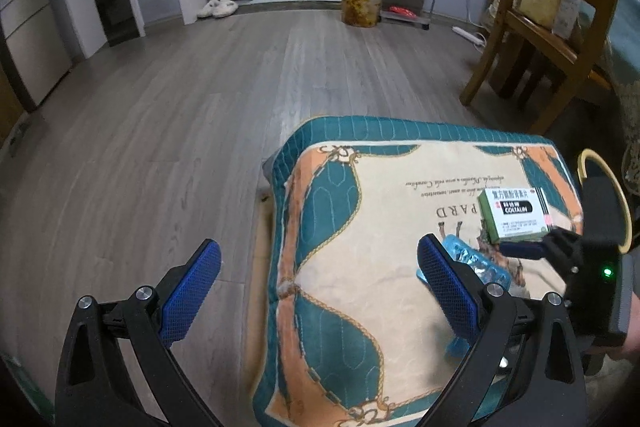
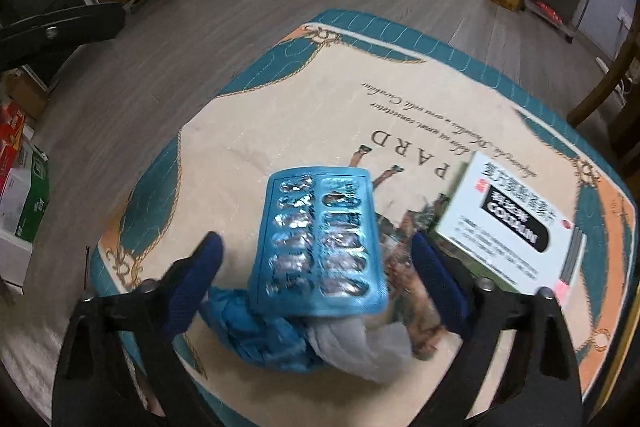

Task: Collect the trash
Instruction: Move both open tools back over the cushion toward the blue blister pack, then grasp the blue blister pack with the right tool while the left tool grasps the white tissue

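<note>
While both grippers' fingers (image 2: 204, 259) gape empty, only right wrist shows seemingly crumpled wrappers (image 2: 280, 339).

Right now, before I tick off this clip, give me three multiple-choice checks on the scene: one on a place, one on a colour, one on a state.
1. Where does the medicine box lie relative to the blister pack in the right wrist view?
A. to its right
B. to its left
C. under it

2. What colour is the blister pack's frame?
A. red
B. blue
C. yellow

3. How do the right tongs stand?
A. shut on the box
B. shut on nothing
C. open around the blister pack

Answers:
1. A, the white and green box sits right of the pack on the patterned cushion.
2. B, the foil cells sit in a bright blue sheet.
3. C, both blue pads stand apart on either side of the pack; the left tongs are open too.
</note>
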Demonstrator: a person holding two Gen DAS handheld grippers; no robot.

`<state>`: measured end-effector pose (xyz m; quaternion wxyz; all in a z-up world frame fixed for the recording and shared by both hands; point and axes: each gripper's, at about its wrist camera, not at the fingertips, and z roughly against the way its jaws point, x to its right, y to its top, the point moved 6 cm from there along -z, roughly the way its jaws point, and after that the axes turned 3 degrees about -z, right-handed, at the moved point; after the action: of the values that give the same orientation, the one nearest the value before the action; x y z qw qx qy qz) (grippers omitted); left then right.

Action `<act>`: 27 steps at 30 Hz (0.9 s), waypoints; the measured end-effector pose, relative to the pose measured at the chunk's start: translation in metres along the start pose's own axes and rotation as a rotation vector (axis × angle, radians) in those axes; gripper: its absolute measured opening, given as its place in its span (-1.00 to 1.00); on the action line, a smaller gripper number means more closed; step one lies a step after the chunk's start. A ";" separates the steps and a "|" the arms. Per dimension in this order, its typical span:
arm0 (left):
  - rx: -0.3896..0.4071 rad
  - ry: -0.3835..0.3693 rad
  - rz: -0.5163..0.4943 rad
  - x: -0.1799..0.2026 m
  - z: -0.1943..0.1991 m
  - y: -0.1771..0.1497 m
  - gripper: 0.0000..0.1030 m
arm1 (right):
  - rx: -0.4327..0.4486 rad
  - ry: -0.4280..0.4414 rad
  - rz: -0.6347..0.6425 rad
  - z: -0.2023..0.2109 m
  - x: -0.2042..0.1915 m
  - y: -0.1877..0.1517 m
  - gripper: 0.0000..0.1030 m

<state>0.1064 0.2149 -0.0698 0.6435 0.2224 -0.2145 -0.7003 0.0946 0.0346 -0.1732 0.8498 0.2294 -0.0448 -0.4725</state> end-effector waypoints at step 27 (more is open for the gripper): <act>-0.203 -0.234 -0.343 0.167 -0.055 -0.057 0.87 | 0.146 -0.150 -0.259 0.190 0.147 -0.038 0.31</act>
<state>0.0806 0.0522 -0.1534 0.5048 0.1070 -0.1750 -0.8385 0.0902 -0.1698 -0.0410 0.7571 0.2587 -0.1124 -0.5893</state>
